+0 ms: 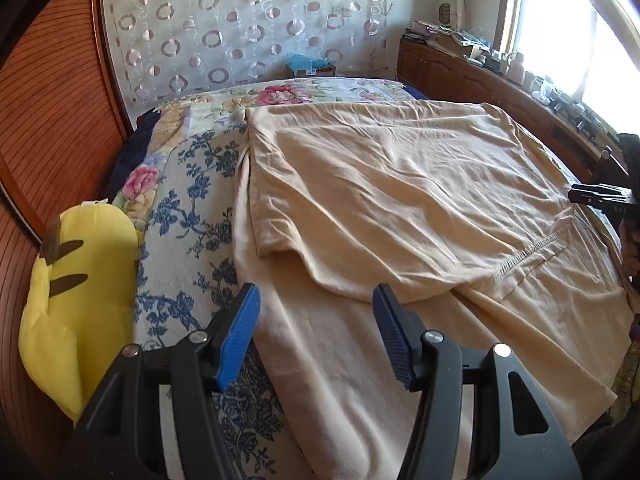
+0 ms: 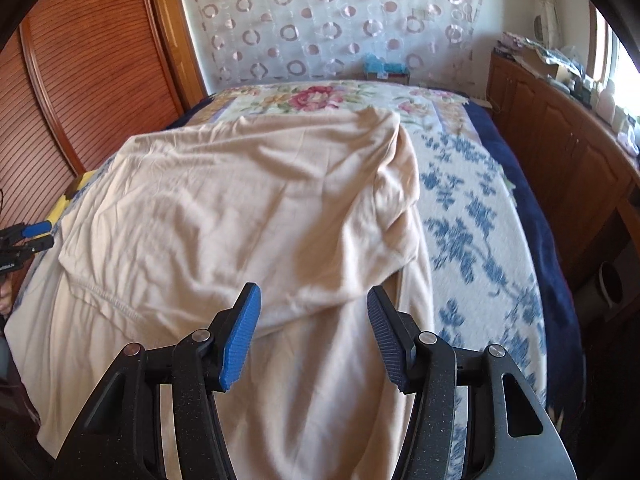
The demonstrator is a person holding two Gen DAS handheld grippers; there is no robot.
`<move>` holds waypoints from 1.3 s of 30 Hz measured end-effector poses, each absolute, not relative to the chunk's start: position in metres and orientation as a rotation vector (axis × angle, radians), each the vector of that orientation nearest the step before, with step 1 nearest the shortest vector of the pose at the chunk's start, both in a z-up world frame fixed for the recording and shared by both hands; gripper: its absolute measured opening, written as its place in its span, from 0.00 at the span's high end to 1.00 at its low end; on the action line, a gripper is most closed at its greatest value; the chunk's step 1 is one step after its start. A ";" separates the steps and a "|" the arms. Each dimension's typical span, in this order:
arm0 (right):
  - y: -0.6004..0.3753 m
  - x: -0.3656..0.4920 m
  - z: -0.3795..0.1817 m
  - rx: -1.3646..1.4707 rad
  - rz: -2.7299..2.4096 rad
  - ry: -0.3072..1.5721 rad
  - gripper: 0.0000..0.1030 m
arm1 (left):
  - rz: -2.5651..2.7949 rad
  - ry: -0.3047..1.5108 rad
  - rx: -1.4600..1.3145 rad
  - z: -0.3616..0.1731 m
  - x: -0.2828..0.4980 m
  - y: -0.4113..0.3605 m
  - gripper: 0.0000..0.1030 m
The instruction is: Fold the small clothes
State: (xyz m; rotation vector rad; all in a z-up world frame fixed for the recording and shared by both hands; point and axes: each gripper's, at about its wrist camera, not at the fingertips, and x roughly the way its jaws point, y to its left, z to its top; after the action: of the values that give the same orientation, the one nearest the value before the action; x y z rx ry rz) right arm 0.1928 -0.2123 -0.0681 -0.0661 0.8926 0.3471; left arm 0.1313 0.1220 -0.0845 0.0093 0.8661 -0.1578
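Around the folded cream garment [image 1: 380, 208] the bed [image 1: 188, 216] lies flat and bare of hard things. In the left wrist view, a yellow plush toy [image 1: 80, 296] crowds the bed's edge at 9 o'clock, backed by the slatted wooden wardrobe door [image 1: 60, 120]. At 2 o'clock a wooden cabinet [image 1: 472, 76] loaded with clutter walls that side. At 12 o'clock a small box [image 1: 310, 66] sits against the curtain [image 1: 240, 24].

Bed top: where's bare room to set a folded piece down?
Free: blue-floral bedspread strip right of the beige garment, up to the navy edge; narrower strip between garment and yellow plush; pink-floral band at the far end. Middle is covered.
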 end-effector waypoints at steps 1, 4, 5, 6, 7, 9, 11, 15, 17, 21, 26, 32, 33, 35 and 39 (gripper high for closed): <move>-0.211 0.191 -0.070 -0.062 0.349 0.893 0.45 | -0.156 0.871 0.006 -0.086 0.130 0.123 0.44; -0.209 0.191 -0.077 -0.053 0.344 0.908 0.45 | -0.148 0.878 -0.001 -0.088 0.129 0.125 0.44; -0.209 0.191 -0.078 -0.050 0.348 0.909 0.45 | -0.149 0.878 -0.002 -0.088 0.129 0.125 0.44; -0.209 0.191 -0.079 -0.049 0.349 0.911 0.45 | -0.150 0.877 -0.003 -0.087 0.130 0.125 0.44; -0.208 0.192 -0.080 -0.057 0.344 0.907 0.45 | -0.151 0.876 -0.004 -0.086 0.131 0.125 0.44; -0.206 0.193 -0.080 -0.066 0.341 0.905 0.45 | -0.154 0.877 -0.015 -0.085 0.135 0.125 0.44; -0.205 0.194 -0.080 -0.067 0.339 0.901 0.44 | -0.161 0.881 -0.025 -0.085 0.141 0.123 0.44; -0.200 0.192 -0.082 -0.101 0.330 0.881 0.44 | -0.166 0.914 -0.054 -0.087 0.159 0.121 0.44; -0.199 0.190 -0.083 -0.109 0.329 0.875 0.44 | -0.147 0.960 -0.074 -0.092 0.171 0.121 0.44; -0.198 0.189 -0.084 -0.115 0.330 0.874 0.44 | -0.121 0.991 -0.074 -0.094 0.186 0.117 0.44; -0.197 0.190 -0.084 -0.126 0.325 0.872 0.44 | -0.104 0.978 -0.092 -0.095 0.195 0.122 0.60; -0.195 0.189 -0.084 -0.135 0.329 0.873 0.54 | -0.066 0.961 -0.034 -0.096 0.195 0.125 0.84; -0.193 0.189 -0.084 -0.143 0.327 0.873 0.54 | -0.063 0.952 -0.034 -0.096 0.194 0.126 0.87; -0.191 0.189 -0.082 -0.152 0.322 0.872 0.60 | -0.062 0.928 -0.027 -0.094 0.191 0.127 0.96; -0.192 0.200 -0.080 -0.136 0.295 0.886 0.93 | -0.071 0.871 -0.012 -0.084 0.182 0.123 0.99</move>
State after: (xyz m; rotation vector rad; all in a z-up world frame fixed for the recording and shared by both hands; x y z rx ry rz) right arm 0.2004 -0.1920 -0.0796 -0.1361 0.8860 0.2947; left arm 0.1815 0.1226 -0.0836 -0.0120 0.8706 -0.0712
